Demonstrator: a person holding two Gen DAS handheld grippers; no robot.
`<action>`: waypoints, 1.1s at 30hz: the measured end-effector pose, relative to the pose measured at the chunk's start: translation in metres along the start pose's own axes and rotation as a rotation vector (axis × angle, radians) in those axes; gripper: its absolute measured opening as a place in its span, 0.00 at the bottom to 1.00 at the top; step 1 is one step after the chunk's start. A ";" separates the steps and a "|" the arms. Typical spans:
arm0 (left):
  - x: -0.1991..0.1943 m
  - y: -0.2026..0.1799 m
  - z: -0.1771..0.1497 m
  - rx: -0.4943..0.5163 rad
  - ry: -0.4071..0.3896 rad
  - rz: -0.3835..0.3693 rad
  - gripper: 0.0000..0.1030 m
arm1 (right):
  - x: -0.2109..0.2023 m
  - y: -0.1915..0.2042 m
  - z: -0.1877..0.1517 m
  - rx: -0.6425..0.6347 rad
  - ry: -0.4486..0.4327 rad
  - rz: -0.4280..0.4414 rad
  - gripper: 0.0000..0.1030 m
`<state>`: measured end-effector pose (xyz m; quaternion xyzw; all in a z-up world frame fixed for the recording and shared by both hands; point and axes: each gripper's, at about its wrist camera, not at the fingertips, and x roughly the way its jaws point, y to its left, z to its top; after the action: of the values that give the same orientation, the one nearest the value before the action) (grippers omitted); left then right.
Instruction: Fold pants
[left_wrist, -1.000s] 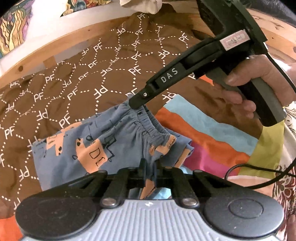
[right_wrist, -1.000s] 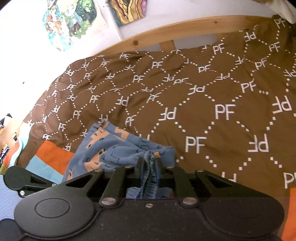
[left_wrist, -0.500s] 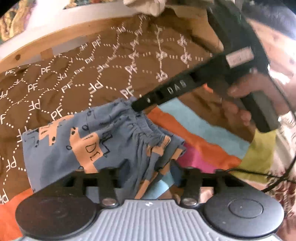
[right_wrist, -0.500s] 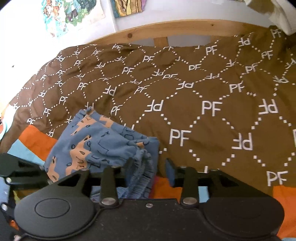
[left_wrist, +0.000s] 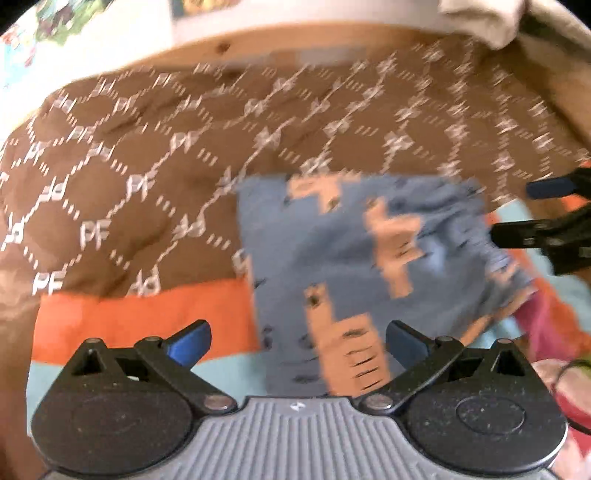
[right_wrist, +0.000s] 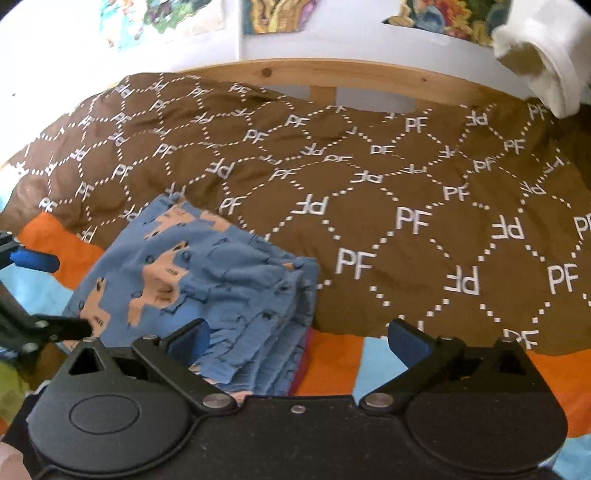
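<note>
The blue pants (left_wrist: 354, 258) with orange digger prints lie folded in a small square stack on the bed; the left wrist view is blurred. They also show in the right wrist view (right_wrist: 207, 280), waistband layers toward me. My left gripper (left_wrist: 297, 341) is open and empty just in front of the stack. My right gripper (right_wrist: 299, 338) is open and empty, its left finger beside the stack's near corner. The right gripper's fingers (left_wrist: 546, 236) show at the right edge of the left wrist view, and the left gripper's fingers (right_wrist: 33, 260) at the left edge of the right wrist view.
A brown quilt (right_wrist: 369, 192) with white "PF" print covers the far bed. A striped orange, light-blue and pink sheet (right_wrist: 340, 365) lies under the pants. A wooden bed rail (right_wrist: 332, 74) runs behind. A white cloth (right_wrist: 543, 59) hangs at top right.
Both grippers have opened and let go of the pants, then pulled back. The pants now rest folded on the bed. The left wrist view has swung sideways.
</note>
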<state>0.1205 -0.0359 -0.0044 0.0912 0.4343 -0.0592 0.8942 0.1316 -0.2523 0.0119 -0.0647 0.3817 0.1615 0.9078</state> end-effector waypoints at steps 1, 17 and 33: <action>0.004 -0.001 0.000 0.003 0.015 0.009 1.00 | 0.002 0.004 -0.002 -0.017 0.006 -0.002 0.99; 0.015 0.014 -0.003 -0.100 0.103 -0.029 1.00 | -0.002 0.007 0.002 -0.114 0.029 -0.065 0.99; 0.064 0.032 0.043 -0.086 0.039 0.013 1.00 | 0.079 -0.032 0.033 -0.032 0.096 0.053 0.99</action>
<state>0.1981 -0.0157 -0.0250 0.0566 0.4531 -0.0329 0.8891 0.2164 -0.2554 -0.0213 -0.0768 0.4237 0.1882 0.8827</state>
